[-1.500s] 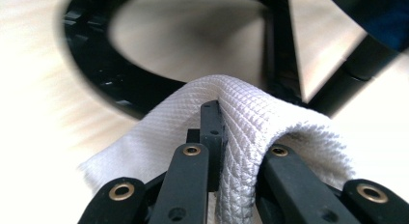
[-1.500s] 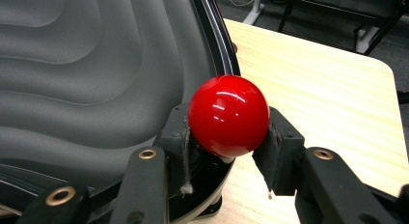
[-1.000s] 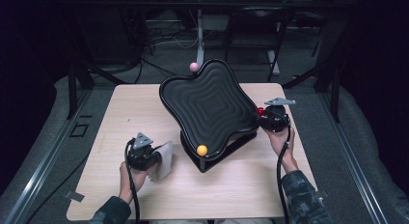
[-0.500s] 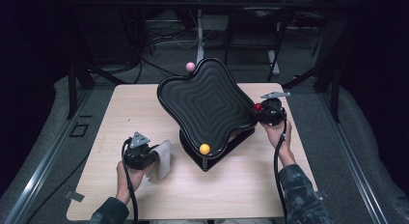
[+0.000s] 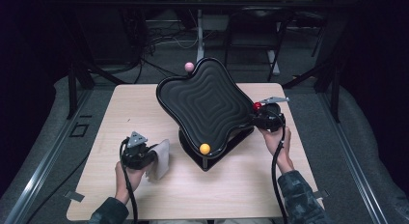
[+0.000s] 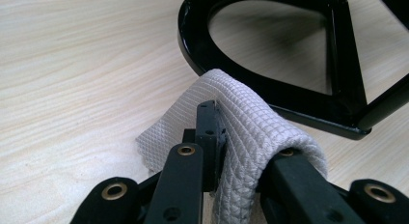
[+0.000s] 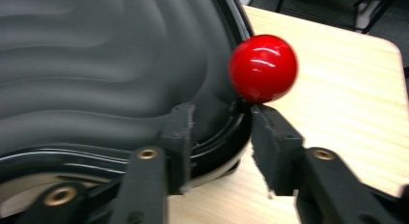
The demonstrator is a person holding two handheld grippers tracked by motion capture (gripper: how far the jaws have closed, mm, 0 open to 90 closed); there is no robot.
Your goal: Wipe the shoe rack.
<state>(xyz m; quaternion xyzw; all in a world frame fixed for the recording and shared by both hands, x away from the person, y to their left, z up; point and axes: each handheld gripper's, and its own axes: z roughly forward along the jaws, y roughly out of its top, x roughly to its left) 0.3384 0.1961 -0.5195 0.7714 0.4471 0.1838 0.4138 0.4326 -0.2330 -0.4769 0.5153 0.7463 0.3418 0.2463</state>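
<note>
A black tray [image 5: 207,103] with wavy ridges stands tilted on a black stand [image 5: 208,162]. Balls tip its corners: pink [image 5: 189,66] at the far one, red [image 5: 257,106] at the right, orange [image 5: 205,148] at the near one. My right gripper [image 5: 254,119] holds the tray's right corner. In the right gripper view its jaws [image 7: 219,120] have just been closing on the tray rim [image 7: 226,132], right under the red ball [image 7: 263,68]. My left gripper [image 5: 152,159] rests on the table left of the stand, shut on a folded pale cloth [image 6: 251,122].
The wooden table [image 5: 135,113] carries the stand, whose ring base [image 6: 289,96] lies just beyond the cloth [image 5: 160,159]. Dark floor, cables and metal frame legs surround the table. A person's hands reach in from the near edge.
The right gripper and the tray corner it holds have shifted slightly left, and the tray has turned a little with them. The left gripper and the cloth have stayed put.
</note>
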